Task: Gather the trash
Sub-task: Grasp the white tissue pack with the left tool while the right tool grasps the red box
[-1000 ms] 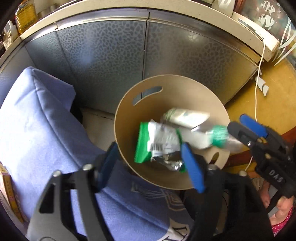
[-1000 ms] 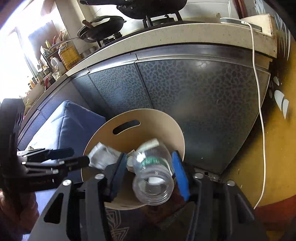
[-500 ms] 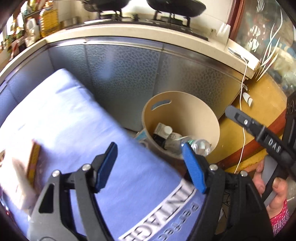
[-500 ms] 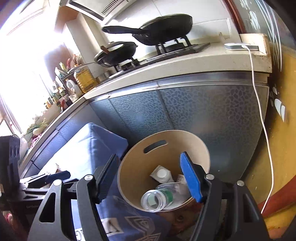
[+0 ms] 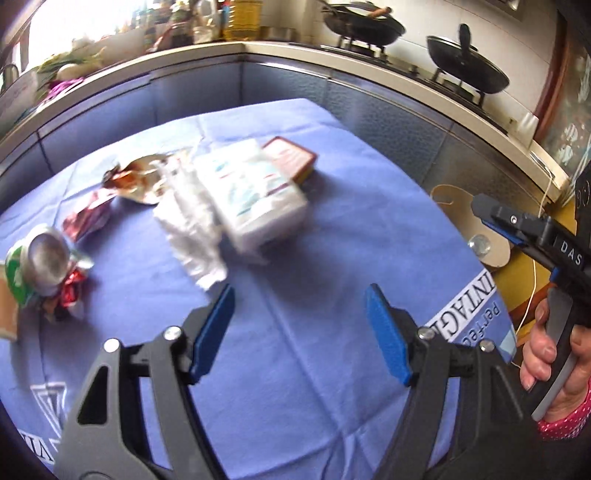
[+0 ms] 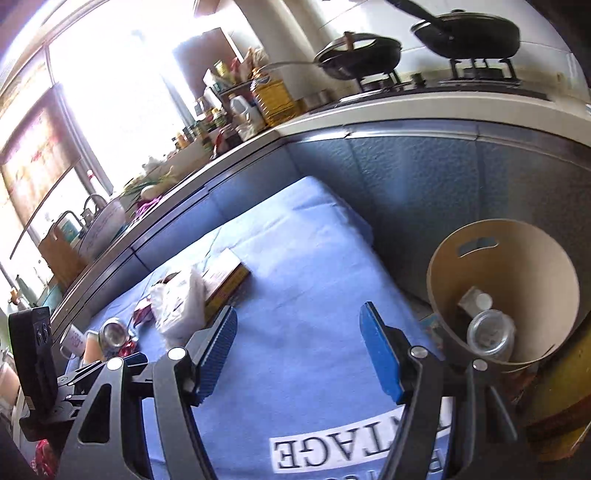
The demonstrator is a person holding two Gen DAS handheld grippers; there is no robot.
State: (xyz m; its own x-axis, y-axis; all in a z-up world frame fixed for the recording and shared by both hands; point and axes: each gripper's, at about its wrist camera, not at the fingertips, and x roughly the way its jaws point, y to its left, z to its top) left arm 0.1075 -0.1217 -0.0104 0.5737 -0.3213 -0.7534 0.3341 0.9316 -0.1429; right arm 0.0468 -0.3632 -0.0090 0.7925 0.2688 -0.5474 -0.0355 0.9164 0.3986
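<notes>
White letters "DAS" show on the black body of the right gripper (image 5: 517, 230), at the right edge of the left wrist view. On the blue cloth (image 6: 306, 332) over the surface, a near white panel reads "TAGE", upside down; smaller lettering below it is illegible.

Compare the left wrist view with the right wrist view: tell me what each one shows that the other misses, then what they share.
Only the left wrist view shows the crumpled white paper clearly, the foil wrapper behind it, and the person's hand on the right gripper's handle.

Only the right wrist view shows deep into the bin, where a clear plastic bottle and a small white container lie, plus the bright window.

Both show the blue tablecloth, the crushed can, the flat box, the pans on the stove, and open, empty jaws.
</notes>
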